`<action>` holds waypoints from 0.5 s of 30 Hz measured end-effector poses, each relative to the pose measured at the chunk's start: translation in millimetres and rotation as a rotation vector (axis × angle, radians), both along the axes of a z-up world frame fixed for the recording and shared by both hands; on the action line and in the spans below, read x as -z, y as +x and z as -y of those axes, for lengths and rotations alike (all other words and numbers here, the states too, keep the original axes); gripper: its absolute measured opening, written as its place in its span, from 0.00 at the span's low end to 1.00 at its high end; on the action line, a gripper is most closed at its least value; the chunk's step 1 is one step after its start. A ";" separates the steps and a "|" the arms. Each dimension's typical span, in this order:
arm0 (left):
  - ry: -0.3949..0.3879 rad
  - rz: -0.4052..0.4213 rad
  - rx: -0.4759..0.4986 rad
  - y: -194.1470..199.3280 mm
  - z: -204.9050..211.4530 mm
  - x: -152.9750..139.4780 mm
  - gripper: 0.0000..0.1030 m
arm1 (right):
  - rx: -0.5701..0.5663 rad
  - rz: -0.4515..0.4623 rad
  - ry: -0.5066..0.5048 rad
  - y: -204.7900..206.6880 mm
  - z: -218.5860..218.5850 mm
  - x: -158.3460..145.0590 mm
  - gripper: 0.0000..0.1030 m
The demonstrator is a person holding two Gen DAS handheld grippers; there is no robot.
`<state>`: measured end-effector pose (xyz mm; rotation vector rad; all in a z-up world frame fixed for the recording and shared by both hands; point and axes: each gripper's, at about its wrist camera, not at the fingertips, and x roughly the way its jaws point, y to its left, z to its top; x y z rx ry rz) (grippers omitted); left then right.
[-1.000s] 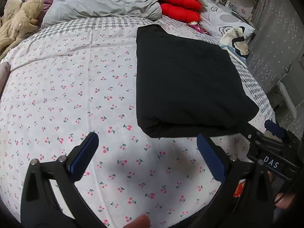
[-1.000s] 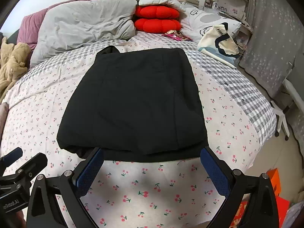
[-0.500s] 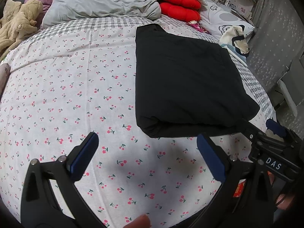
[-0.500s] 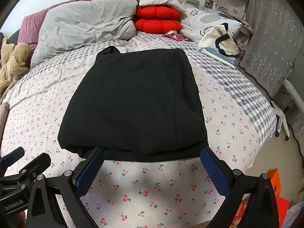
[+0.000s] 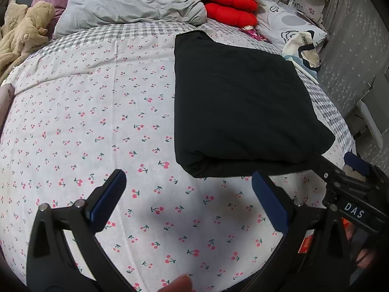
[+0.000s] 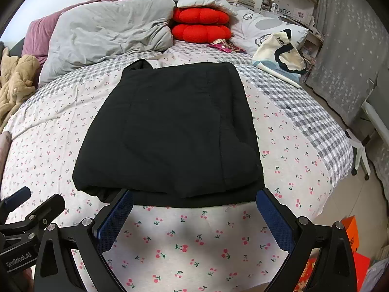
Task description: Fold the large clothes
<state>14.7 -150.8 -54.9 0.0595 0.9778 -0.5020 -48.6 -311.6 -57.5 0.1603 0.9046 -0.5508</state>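
A black garment [image 6: 170, 133] lies folded into a thick rectangle on the cherry-print bedsheet [image 6: 194, 243]; it also shows in the left wrist view [image 5: 238, 102], right of centre. My right gripper [image 6: 194, 209] is open and empty, its blue pads just short of the garment's near edge. My left gripper [image 5: 187, 194] is open and empty, over bare sheet near the garment's near-left corner. The right gripper's body [image 5: 352, 194] shows at the right of the left wrist view.
A grey duvet [image 6: 107, 34], red cushions [image 6: 201, 24] and a white pillow [image 6: 262, 26] lie at the head of the bed. A tote bag [image 6: 284, 51] lies at the far right edge. A beige plush [image 6: 14, 82] lies at the left. The bed's edge drops off at the right.
Both grippers have barely moved and stay open. The garment lies as before.
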 end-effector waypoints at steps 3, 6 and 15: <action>0.004 0.002 0.001 0.0 1.1 0.1 0.99 | 0.001 0.000 0.001 -0.5 0.5 0.1 0.99; 0.006 -0.001 0.001 0.5 1.8 0.7 0.99 | 0.006 0.001 0.004 -2.9 1.4 0.1 0.99; 0.021 0.004 0.001 0.2 1.6 1.0 0.99 | 0.011 0.005 0.017 -4.6 2.6 -0.6 0.99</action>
